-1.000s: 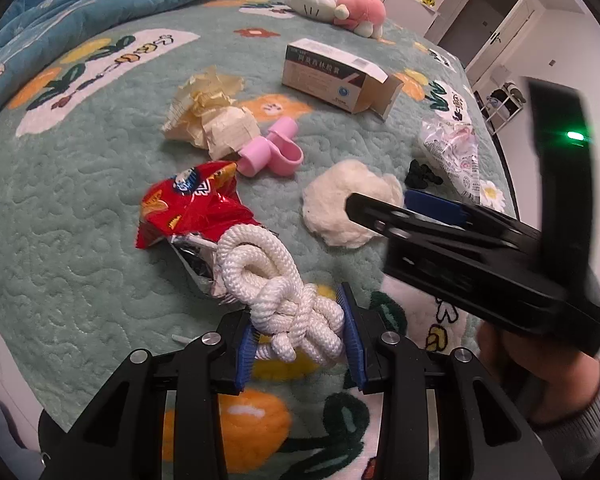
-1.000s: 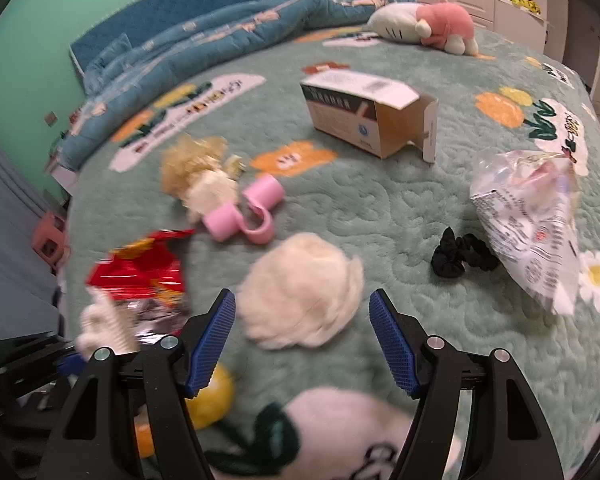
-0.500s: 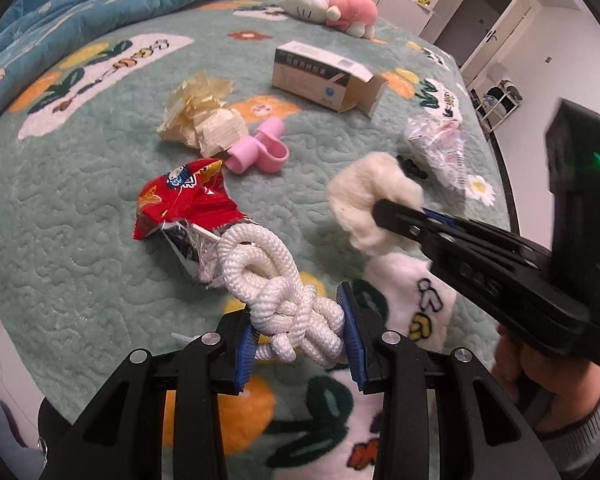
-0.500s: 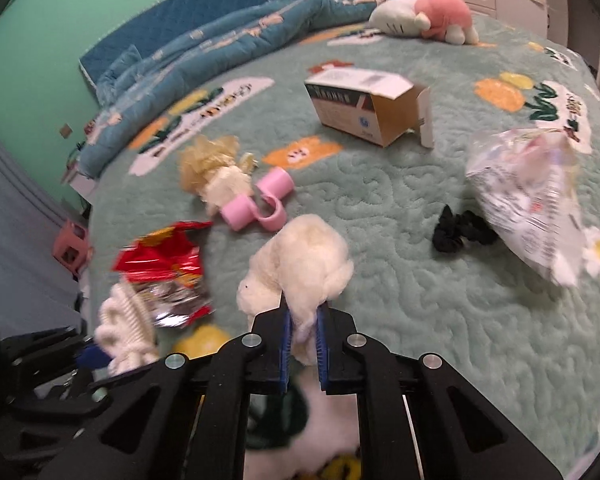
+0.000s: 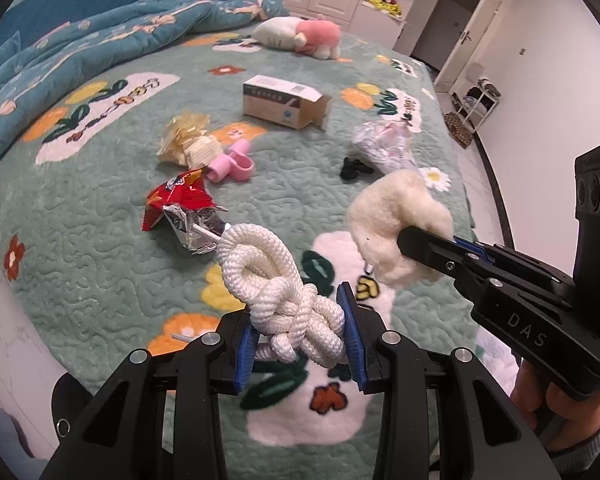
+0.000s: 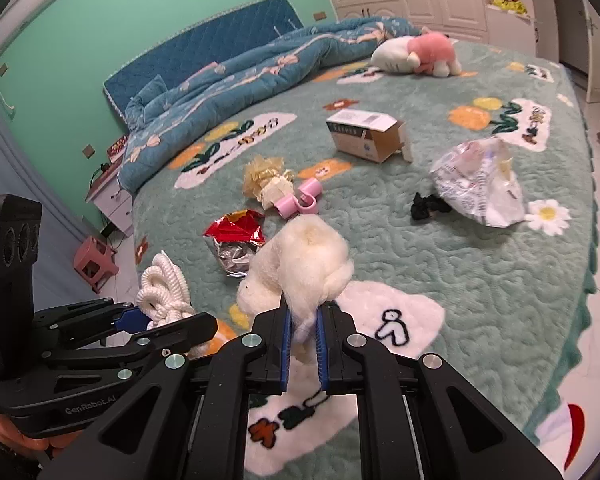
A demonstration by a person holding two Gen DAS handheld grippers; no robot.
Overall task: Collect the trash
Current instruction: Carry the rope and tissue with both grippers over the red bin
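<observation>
Two tools aloft: left [image 5: 300, 334] gripping knotted rope [image 5: 284, 284], right [image 6: 303, 342] pinching cotton wad [image 6: 300, 256].

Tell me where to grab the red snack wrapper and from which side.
Grip the red snack wrapper at its crumpled silver end, coming from above. That end bunches up off the bedspread, while the red part lies flatter.

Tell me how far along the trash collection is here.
Nothing visibly binned; no bin in view. In hand: left gripper clamps the white rope knot, right gripper pinches the fluffy wad. Left on the bed: red snack wrapper, crumpled paper, open carton, clear bag.
</observation>
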